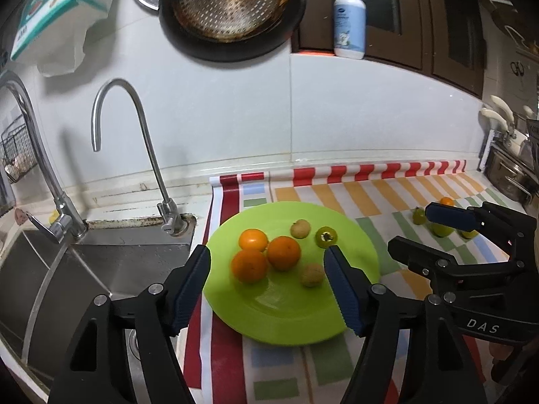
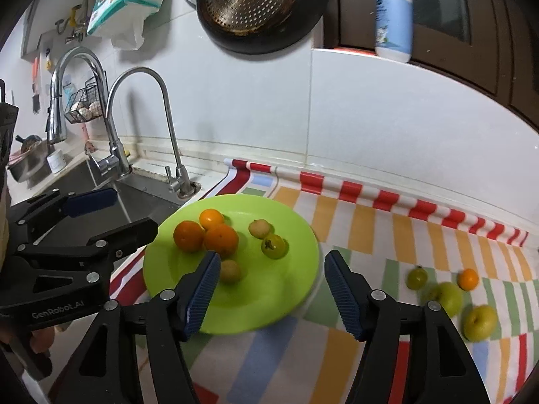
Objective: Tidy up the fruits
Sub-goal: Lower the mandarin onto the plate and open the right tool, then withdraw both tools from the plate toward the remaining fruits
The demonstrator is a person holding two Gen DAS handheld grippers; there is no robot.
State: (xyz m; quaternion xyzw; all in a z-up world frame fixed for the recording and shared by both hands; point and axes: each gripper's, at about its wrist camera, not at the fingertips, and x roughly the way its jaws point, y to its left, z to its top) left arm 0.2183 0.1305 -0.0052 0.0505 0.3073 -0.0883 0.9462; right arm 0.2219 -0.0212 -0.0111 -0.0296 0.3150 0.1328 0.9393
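Green plate (image 1: 289,316) on striped mat (image 2: 337,353) beside sink (image 1: 101,262), three oranges (image 1: 283,253) and three small fruits on it, left gripper (image 1: 267,289) and right gripper (image 2: 271,291) both parted, empty, above plate, more fruit, apples (image 2: 480,322) perhaps, blurred on mat at right.

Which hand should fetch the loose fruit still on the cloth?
Right, probably. The apples lie beside the right gripper, whose fingers are open and empty; the left gripper hangs over the plate.

Over by the striped mat's right edge, the right gripper (image 1: 421,229) covers most of the loose green fruits (image 1: 441,230) in the left wrist view. In the right wrist view the pump bottle (image 2: 393,17) is blurred, its top cut off by the frame.
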